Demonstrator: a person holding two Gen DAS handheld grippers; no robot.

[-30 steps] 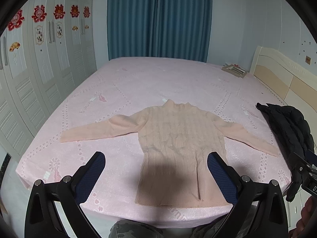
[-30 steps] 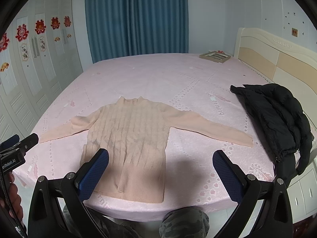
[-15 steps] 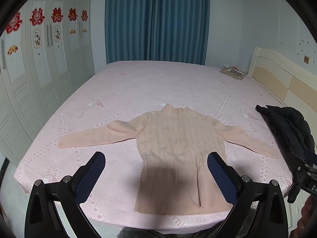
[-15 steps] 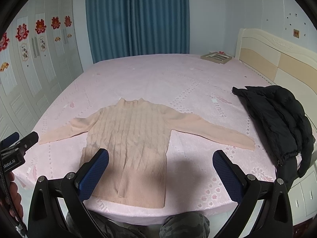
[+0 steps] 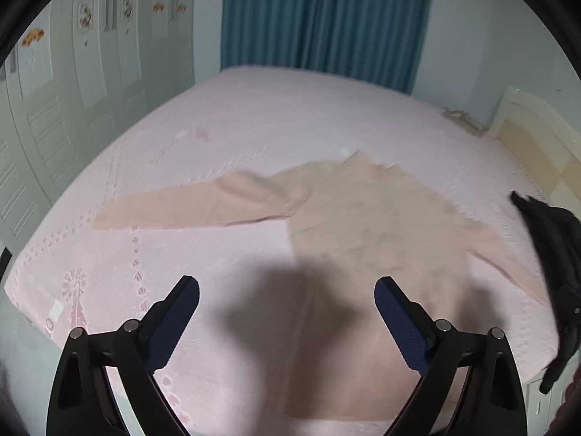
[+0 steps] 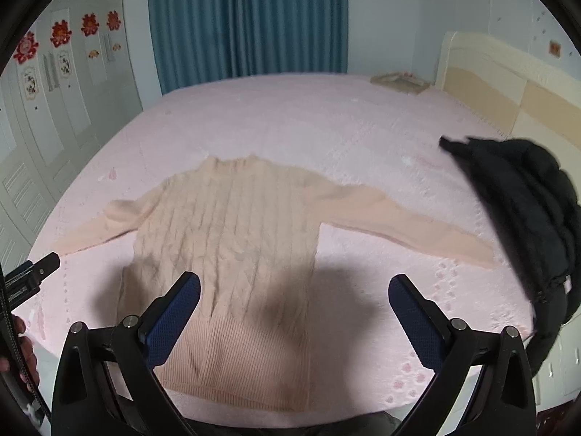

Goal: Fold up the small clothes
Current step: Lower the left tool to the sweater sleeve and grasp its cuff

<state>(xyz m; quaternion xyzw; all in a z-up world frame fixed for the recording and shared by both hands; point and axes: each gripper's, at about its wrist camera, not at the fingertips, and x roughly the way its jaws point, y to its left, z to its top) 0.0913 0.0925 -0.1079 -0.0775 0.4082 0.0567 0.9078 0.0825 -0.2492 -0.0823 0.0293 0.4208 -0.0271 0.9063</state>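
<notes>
Sweater: we saw the peach cable-knit sweater lying flat on the pink bed, filling the centre of the frame, collar toward the top, both sleeves stretched out to the sides, hem at the near edge.
Left gripper: our left gripper hung at the lower centre of its view, above the shadowed hem; its blue pads stood wide apart but were closing, with nothing pinched between them.
Right gripper: our right gripper sat low in its frame with fingers spread wide and free of the cloth.
Jacket: a black jacket lay at the right edge, just beside the right sleeve's cuff.
Background: teal curtain along the top.
</notes>
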